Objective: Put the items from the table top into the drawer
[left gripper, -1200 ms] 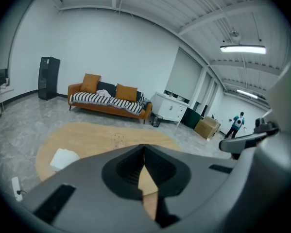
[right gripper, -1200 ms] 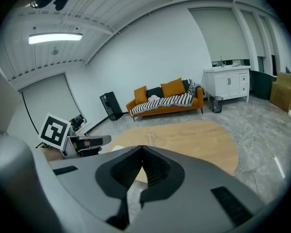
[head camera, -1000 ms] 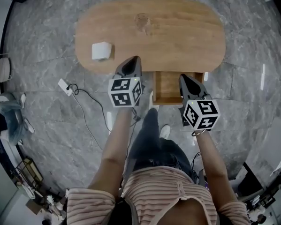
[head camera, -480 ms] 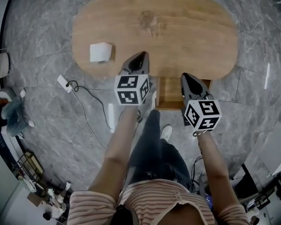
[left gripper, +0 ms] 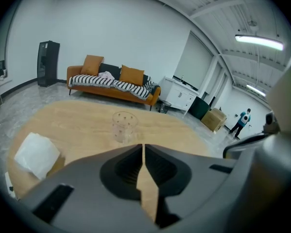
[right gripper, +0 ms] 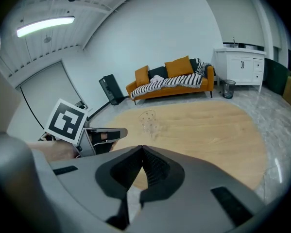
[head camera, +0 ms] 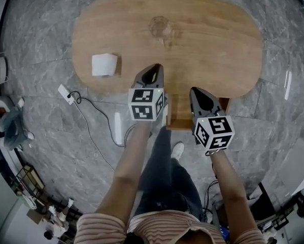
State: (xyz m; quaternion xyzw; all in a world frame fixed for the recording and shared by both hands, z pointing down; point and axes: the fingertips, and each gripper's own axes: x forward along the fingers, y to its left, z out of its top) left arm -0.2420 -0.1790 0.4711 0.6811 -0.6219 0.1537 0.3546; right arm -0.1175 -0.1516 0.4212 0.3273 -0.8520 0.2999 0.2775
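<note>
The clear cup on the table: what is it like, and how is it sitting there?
The clear cup is a small see-through tumbler, glass or plastic by its look, with small dark dots scattered around its wall. It stands upright, mouth up, and looks empty. It sits on the oval wooden table, near the middle of its length and toward the edge farthest from the person. Only the table top touches it.

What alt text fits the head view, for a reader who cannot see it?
Seen from above, a person holds the left gripper and the right gripper, both shut and empty, at the near edge of an oval wooden table, by its open drawer. A clear glass and a white square item sit on the tabletop.
</note>
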